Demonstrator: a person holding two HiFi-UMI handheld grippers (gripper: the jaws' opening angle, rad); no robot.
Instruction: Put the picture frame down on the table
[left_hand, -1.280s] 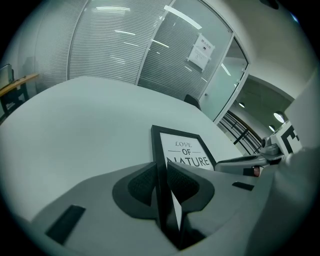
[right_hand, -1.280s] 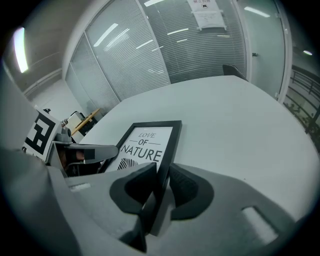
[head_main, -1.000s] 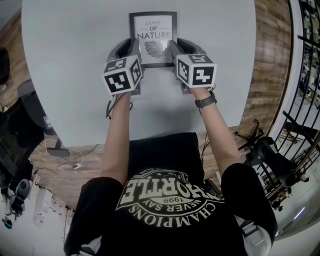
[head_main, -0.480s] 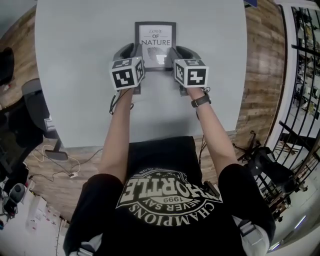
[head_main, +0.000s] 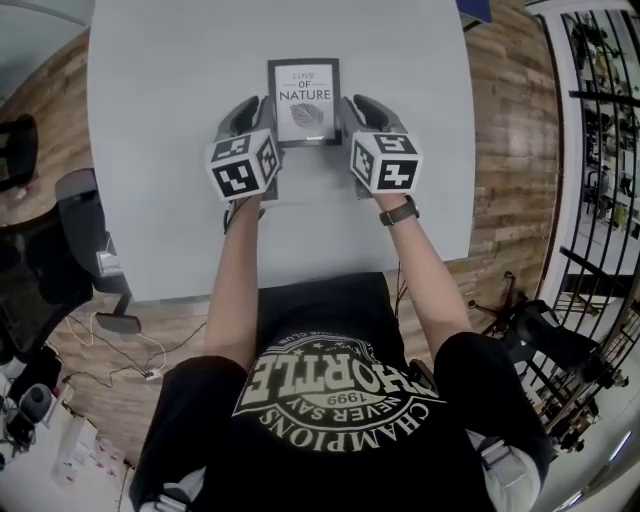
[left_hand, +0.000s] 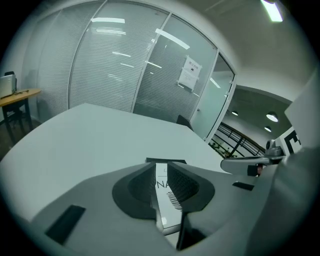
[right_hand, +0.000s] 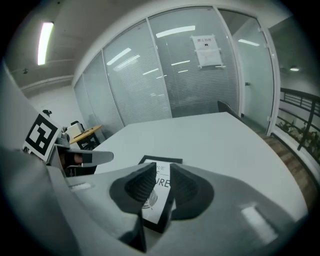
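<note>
Gripping the picture frame (head_main: 304, 98) by its side edges, left tongs (head_main: 262, 108) and right tongs (head_main: 349, 108) are both clamped on it, about flat over the far middle of the pale grey tabletop (head_main: 160, 180). Wood floor (head_main: 510, 150) surrounds the tabletop, with glass walls (right_hand: 190, 75) with blinds beyond.

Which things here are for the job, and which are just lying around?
For the job: picture frame, table, left tool, right tool, both clamped on the frame.
Just around: office chair, wooden desk, paper notice on the glass wall.
</note>
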